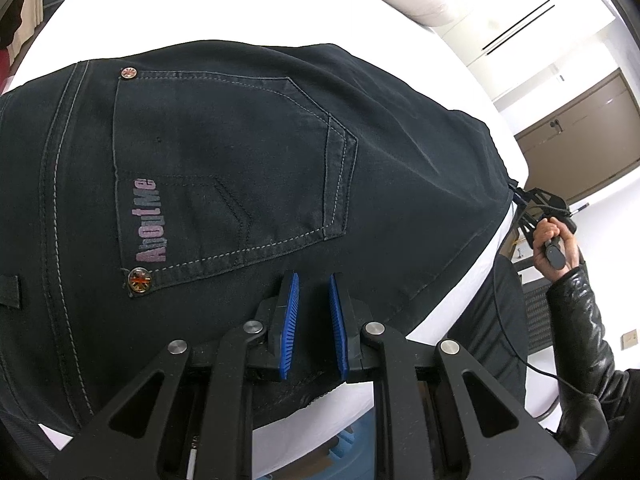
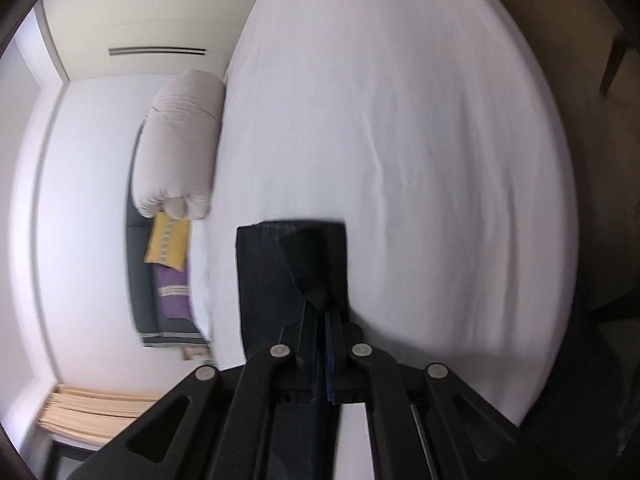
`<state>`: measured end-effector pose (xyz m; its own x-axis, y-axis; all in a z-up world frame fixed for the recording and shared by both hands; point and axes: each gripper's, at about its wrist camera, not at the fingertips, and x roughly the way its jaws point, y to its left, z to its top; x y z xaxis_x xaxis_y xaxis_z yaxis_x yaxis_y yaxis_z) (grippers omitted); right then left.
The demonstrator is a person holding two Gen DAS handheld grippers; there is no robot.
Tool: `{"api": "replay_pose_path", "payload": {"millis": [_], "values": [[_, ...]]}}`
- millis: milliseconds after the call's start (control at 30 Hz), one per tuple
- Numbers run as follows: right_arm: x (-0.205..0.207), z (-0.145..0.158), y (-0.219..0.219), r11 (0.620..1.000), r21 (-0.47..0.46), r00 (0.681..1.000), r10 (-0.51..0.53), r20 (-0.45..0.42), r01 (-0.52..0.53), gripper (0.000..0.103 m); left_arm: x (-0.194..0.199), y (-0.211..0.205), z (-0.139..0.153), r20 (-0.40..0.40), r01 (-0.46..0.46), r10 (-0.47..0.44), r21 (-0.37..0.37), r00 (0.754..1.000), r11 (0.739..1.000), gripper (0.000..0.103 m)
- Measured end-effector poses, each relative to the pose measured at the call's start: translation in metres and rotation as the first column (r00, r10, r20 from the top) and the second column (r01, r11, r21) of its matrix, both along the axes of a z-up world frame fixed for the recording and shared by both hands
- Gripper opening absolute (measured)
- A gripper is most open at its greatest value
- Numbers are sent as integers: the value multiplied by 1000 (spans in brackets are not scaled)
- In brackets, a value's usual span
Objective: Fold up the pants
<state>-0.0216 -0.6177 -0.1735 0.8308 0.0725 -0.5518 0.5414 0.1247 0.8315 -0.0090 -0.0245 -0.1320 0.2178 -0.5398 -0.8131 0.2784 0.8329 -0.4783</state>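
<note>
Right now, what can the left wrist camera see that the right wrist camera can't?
Only the left wrist view shows the back pocket with its AboutMe label and rivets, the open left gripper over the dark pants, and the person's hand holding the other tool.

Only the right wrist view shows the right gripper shut on a pants leg end, a rolled duvet and a yellow cushion.

Both show the pants on the white bed.

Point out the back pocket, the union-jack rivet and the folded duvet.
back pocket (image 1: 232, 168): left wrist view, middle of the pocket panel on the pants.
union-jack rivet (image 1: 140, 279): left wrist view, centre of the metal stud.
folded duvet (image 2: 180, 144): right wrist view, middle of the pale roll.
</note>
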Motion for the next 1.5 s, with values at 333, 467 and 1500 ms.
{"api": "replay_pose_path", "payload": {"millis": [333,467,1500], "values": [[54,101,49,920,-290,964,242,-111,-264,37,3,12,-4,-9,-11,10,-39,1000,999,16],[137,124,137,676,-308,741,638,-211,-670,32,4,16,-5,-11,-13,13,-50,1000,999,16],[175,2,118,811,-170,826,527,-200,-559,0,5,28,-8,-15,-11,10,-87,1000,996,16]]}}
